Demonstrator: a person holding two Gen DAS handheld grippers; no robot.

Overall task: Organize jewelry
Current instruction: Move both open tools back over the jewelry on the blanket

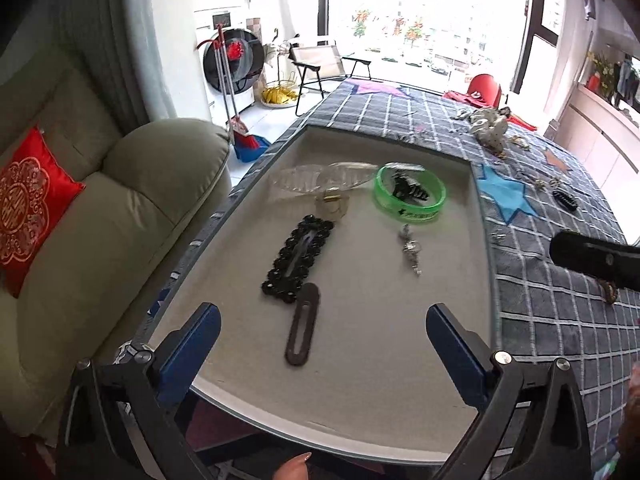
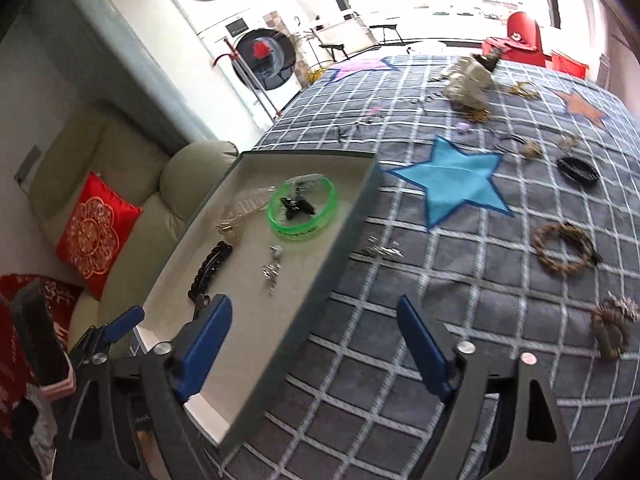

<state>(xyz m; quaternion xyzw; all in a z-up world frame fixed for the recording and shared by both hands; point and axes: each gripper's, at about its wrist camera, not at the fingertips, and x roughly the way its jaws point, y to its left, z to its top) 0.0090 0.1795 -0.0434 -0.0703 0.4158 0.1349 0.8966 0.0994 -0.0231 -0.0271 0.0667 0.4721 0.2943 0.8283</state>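
Jewelry lies partly gathered in a shallow grey tray with a pale felt floor (image 1: 484,216), which rests on a grey blanket checked with white lines and sewn with coloured stars (image 1: 560,320). In the left wrist view, the left gripper (image 1: 322,344) hangs over the tray's near end, its blue-padded jaws spread wide with nothing clamped; a dark brown slotted hair clip (image 1: 302,326) lies on the felt between them. Just beyond it at 12 o'clock sits a black beaded rectangular hair clip (image 1: 298,260), with a clear plastic claw clip (image 1: 312,180) further up. At 1 o'clock, a translucent green bangle (image 1: 410,194) rings a small black claw clip (image 1: 408,190), and a silver charm piece (image 1: 410,250) lies just below. In the right wrist view, the right gripper (image 2: 314,344) is likewise spread and empty, straddling the tray's right wall. At 2 o'clock on the blanket lie a braided tan rope bracelet (image 2: 564,254) and a black oval claw clip (image 2: 578,170).
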